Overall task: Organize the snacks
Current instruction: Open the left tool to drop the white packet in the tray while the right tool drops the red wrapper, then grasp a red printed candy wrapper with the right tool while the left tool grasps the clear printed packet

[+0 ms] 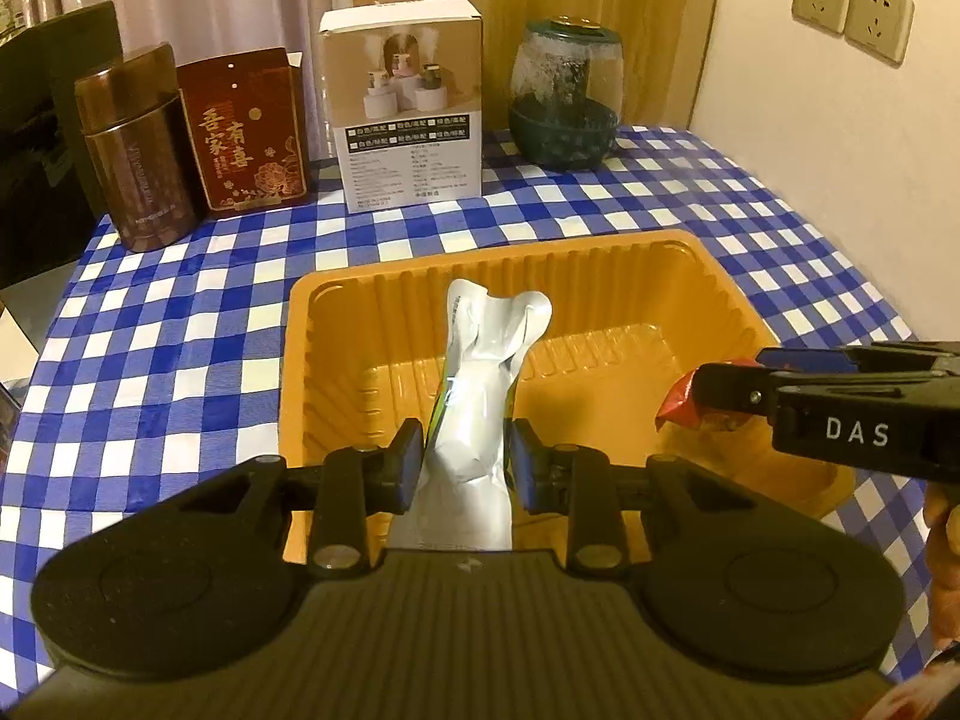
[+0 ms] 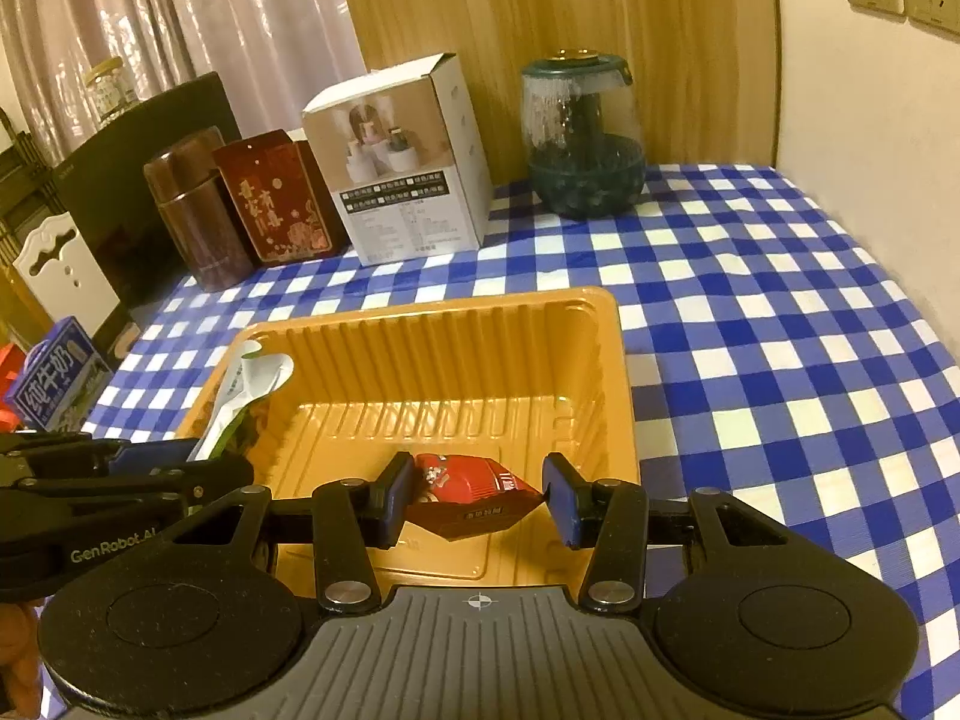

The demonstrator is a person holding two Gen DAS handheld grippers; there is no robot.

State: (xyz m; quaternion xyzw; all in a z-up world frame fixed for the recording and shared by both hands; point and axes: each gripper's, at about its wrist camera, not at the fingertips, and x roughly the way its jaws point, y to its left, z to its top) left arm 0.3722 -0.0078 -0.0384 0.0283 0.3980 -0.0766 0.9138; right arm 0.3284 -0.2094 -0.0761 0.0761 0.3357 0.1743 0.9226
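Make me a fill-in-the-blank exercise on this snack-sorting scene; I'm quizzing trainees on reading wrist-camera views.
1. The left gripper is shut on a ____ snack pouch.
2. The right gripper holds a ____ snack packet.
3. Both snacks hang over an empty ____ tray.
4. The tablecloth is checked white and ____.

Missing words: silver; red; orange; blue

I see a blue-and-white checked tabletop, an orange tray, a silver snack pouch and a red snack packet.
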